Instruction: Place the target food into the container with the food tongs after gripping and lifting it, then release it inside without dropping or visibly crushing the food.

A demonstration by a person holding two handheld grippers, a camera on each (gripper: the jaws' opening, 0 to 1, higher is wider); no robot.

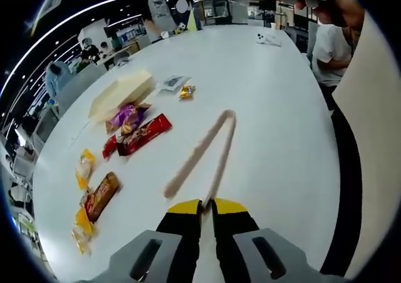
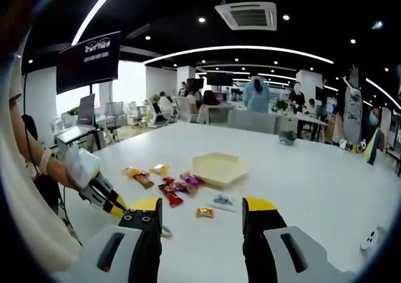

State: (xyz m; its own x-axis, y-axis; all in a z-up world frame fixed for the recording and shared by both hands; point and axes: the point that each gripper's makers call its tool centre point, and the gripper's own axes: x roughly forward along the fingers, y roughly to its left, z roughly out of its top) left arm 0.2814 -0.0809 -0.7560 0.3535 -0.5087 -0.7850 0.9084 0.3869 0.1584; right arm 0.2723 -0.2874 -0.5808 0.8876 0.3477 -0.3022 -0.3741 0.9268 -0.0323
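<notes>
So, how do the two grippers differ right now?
The left gripper is shut, its yellow tips close together, just short of the tongs; the right gripper is open, tips wide apart. The left one points down at the table; the right looks level across it. Both have yellow tips.

Both views are bright and evenly lit from overhead: long curved ceiling light strips [image 2: 250,48] and small recessed spots. The white worktop [image 1: 269,108] reflects this light with a soft sheen and carries only faint shadows. Fisheye distortion bends straight lines strongly toward the edges, where detail smears. Distant office background looks soft and slightly blurred.
</notes>
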